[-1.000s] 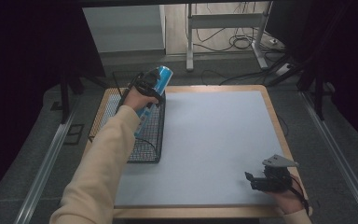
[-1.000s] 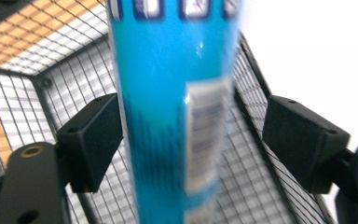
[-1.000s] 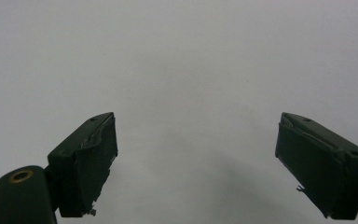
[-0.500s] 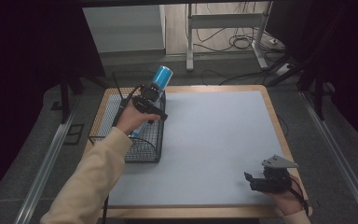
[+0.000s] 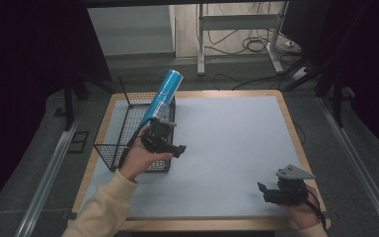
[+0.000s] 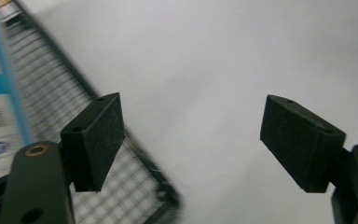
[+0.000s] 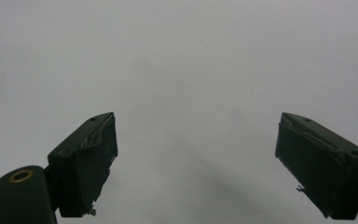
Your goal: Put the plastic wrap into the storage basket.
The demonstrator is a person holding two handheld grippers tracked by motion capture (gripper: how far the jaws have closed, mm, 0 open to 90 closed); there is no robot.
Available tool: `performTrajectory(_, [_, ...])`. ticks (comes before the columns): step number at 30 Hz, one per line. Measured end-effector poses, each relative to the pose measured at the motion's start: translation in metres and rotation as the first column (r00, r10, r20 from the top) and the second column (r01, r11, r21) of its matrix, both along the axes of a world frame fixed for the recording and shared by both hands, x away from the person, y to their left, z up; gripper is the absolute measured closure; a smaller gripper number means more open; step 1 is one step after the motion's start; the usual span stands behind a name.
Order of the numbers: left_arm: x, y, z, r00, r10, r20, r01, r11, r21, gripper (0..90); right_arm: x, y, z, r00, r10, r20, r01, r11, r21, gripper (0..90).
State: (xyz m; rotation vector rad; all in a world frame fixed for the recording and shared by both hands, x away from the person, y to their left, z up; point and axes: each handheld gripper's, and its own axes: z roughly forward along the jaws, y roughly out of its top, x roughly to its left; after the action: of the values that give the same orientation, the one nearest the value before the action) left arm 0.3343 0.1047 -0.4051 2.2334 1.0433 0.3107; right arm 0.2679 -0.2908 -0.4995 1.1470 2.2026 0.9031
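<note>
- Our left claw (image 5: 170, 143) is black, with flat rectangular black pads (image 6: 95, 140) and a brass-coloured screw beside one.
- Our right claw (image 5: 269, 191) is also black, topped by a grey three-cornered plate; its pads (image 7: 86, 161) look worn and frayed.
- We wear a cream long sleeve (image 5: 103, 207) on our left arm.

In the left gripper view the blue can (image 6: 0, 93) is cut off by the left edge, its label print too blurred to read, and the wire basket (image 6: 121, 186) smears near the bottom. From above, the can's lower end is hidden behind the left tool (image 5: 165, 140).
</note>
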Motion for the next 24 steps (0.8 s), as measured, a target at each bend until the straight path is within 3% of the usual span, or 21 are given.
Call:
performTrajectory(5, [-0.028,-0.013,-0.015,0.9961,-0.088,0.003,0.088,0.9959,-0.022,21.2,-0.002,0.003,0.002,1.0000,0.007,0.005,-0.007,1.000,-0.002,13.2])
performTrajectory(10, [-0.041,-0.022,-0.031,0.9908,-0.135,0.006,0.136,0.9901,-0.036,21.2,-0.003,0.005,0.001,0.9999,0.015,0.007,-0.014,1.000,-0.012,13.2])
performTrajectory(24, [-0.051,-0.027,-0.050,0.9892,-0.144,-0.025,0.143,0.9890,-0.038,21.2,-0.001,0.002,0.000,0.9999,0.007,0.011,-0.007,1.000,-0.012,13.1])
